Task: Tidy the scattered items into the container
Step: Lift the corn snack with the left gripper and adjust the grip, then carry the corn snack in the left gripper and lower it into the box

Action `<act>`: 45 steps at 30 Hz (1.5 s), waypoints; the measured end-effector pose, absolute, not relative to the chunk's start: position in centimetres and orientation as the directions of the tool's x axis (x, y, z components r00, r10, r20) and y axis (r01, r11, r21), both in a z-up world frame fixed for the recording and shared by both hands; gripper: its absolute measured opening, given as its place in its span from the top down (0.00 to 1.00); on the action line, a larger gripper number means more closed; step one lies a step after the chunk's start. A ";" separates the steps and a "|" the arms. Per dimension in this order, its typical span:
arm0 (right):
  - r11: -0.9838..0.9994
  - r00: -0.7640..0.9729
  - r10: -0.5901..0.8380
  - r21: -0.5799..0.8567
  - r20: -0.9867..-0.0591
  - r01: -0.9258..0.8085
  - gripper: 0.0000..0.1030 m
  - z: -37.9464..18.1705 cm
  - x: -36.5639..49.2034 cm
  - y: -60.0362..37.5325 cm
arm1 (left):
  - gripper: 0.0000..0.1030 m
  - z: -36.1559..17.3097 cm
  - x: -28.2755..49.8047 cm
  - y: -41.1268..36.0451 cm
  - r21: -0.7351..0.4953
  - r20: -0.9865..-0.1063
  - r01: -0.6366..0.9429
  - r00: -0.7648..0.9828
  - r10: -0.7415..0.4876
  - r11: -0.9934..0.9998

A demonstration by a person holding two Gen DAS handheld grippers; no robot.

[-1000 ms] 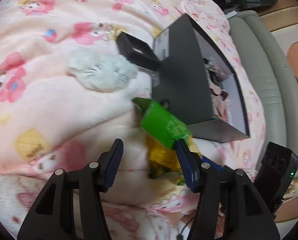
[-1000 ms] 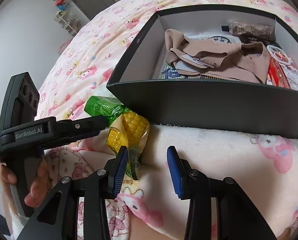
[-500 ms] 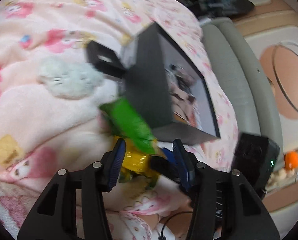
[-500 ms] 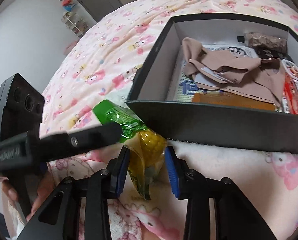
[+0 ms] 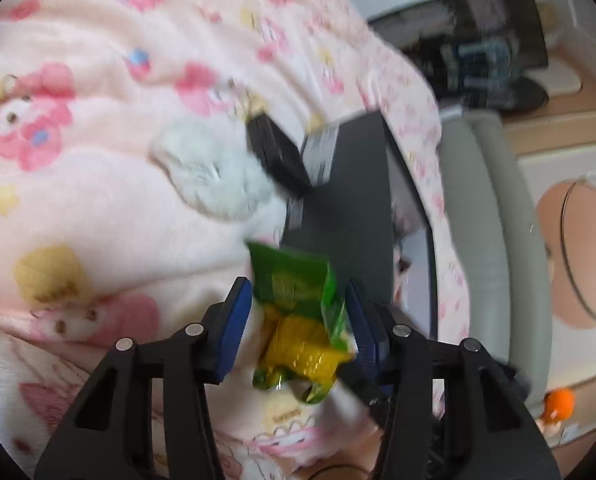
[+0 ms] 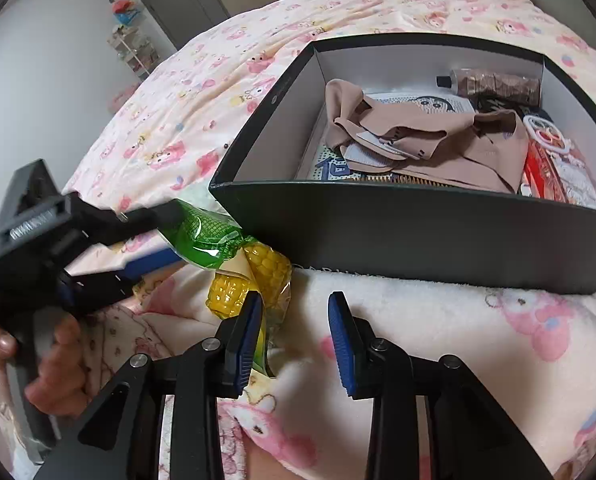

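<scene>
while the left gripper (image 5: 298, 312) jaws straddle a crinkly corn packet (image 5: 298, 320), right gripper (image 6: 294, 340) jaws apart, matte black box (image 6: 418, 220)

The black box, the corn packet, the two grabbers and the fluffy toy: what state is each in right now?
black box: lidless, partly filled with clothes and packets.
corn packet: sealed, lying on the blanket beside the box.
left gripper: open, straddling the packet.
right gripper: open, beside the packet.
fluffy toy: lying loose on the blanket.
</scene>
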State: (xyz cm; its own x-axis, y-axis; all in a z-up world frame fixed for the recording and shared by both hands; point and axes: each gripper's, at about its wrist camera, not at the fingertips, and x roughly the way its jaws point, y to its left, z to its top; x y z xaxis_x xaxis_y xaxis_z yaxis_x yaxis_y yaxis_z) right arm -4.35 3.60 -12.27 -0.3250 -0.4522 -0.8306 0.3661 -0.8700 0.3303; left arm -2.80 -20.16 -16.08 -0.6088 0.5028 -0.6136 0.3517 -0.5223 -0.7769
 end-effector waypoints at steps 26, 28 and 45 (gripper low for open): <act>-0.819 -0.261 -0.561 0.480 -0.786 0.316 0.70 -12.7 -4.7 6.7 | 0.52 -17.7 -5.1 -14.4 -0.739 -0.668 0.205 -0.354 0.655 -0.642; -0.813 -0.249 -0.565 0.479 -0.787 0.331 0.69 -13.0 -5.1 6.2 | 0.52 -18.0 -4.9 -14.9 -0.735 -0.674 0.236 -0.356 0.648 -0.636; -0.781 -0.184 -0.597 0.514 -0.781 0.355 0.74 -13.5 -5.9 8.4 | 0.45 -15.9 -1.2 -13.3 -0.611 -0.753 0.145 -0.407 0.517 -0.778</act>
